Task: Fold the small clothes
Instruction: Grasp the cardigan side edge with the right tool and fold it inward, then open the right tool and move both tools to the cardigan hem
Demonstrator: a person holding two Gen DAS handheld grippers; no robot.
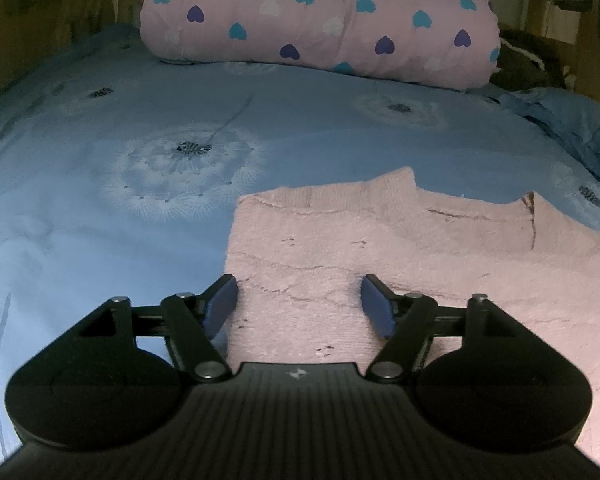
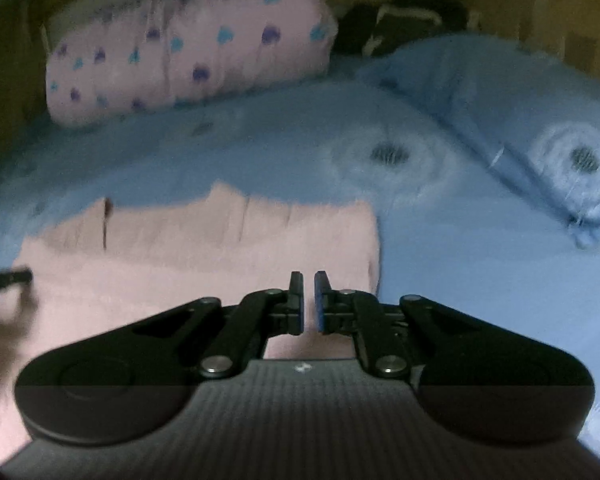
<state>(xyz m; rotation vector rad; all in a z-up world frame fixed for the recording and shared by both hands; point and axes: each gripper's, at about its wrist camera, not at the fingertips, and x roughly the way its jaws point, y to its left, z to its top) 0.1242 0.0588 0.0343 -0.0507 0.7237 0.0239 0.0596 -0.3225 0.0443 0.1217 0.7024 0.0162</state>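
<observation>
A pink knit garment [image 1: 400, 248] lies flat on the blue bedsheet [image 1: 100, 200]. My left gripper [image 1: 299, 304] is open above the garment's near left part, with nothing between its blue pads. In the right wrist view the same pink garment [image 2: 188, 248] lies ahead and to the left. My right gripper [image 2: 309, 300] is nearly shut with a thin gap, above the garment's right part, and holds nothing that I can see. The tip of the left gripper [image 2: 8, 278] shows at the left edge.
A rolled pink quilt with heart prints [image 1: 320, 16] lies across the head of the bed. A blue pillow [image 2: 520, 120] lies at the right. Dark fabric [image 2: 400, 20] sits behind it. The bed's left side meets a wall.
</observation>
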